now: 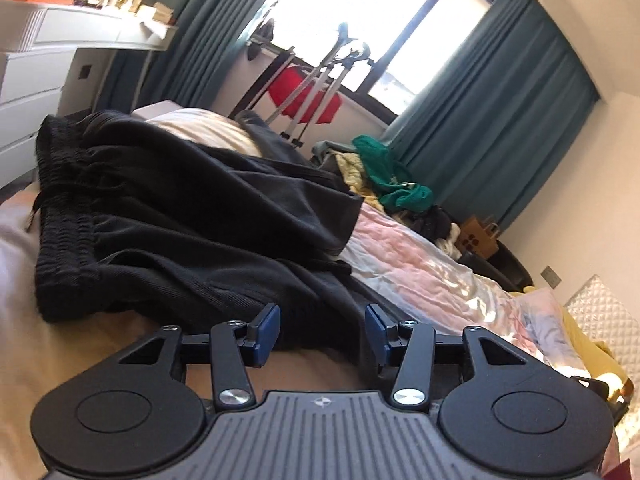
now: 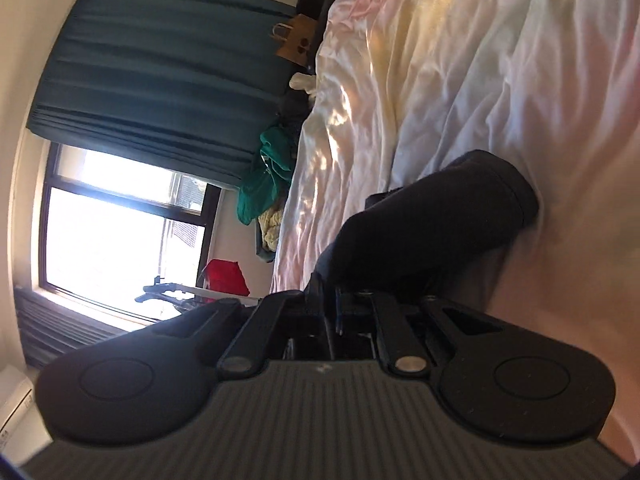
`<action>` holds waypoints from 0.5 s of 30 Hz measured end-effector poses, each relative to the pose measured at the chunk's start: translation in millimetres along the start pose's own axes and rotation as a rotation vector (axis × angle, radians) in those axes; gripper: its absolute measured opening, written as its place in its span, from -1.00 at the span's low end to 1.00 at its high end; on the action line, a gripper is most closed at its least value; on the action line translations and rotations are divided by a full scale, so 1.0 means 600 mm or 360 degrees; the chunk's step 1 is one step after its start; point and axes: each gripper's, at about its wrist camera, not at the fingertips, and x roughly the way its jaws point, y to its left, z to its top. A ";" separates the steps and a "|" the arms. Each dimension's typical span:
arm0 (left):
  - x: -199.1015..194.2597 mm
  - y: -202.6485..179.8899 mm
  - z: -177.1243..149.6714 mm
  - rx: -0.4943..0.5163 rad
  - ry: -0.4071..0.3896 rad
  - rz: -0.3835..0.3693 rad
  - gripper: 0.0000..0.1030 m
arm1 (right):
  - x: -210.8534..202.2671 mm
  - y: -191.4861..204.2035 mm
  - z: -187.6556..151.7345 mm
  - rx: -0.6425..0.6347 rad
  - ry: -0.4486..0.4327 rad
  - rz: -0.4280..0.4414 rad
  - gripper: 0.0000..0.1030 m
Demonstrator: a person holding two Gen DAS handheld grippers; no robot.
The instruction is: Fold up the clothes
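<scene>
Black trousers with an elastic drawstring waistband lie crumpled on the bed's pale sheet. My left gripper is open, its blue pads apart, just in front of the near edge of the black cloth and holding nothing. In the right wrist view, rolled sideways, my right gripper is shut on a fold of the black trousers, which drapes away from the jaws over the sheet.
A pile of green, yellow and dark clothes lies at the far end of the bed. A white dresser stands left. A drying rack with a red garment stands by the window. A paper bag sits near teal curtains.
</scene>
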 end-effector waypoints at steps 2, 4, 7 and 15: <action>0.003 0.024 0.006 -0.0115 0.0063 0.0030 0.17 | -0.004 0.011 -0.007 -0.0062 0.0005 -0.0035 -0.81; 0.008 0.062 0.009 -0.0271 0.0134 0.0046 0.26 | -0.005 0.024 -0.013 -0.0129 0.0006 -0.0067 -0.80; 0.017 0.113 0.007 -0.0506 0.0211 0.0108 0.38 | -0.001 0.029 -0.017 -0.0169 0.0006 -0.0115 -0.80; 0.041 0.240 -0.027 -0.1179 0.0203 0.0128 0.52 | 0.003 0.021 -0.018 -0.0116 -0.0013 -0.0198 -0.21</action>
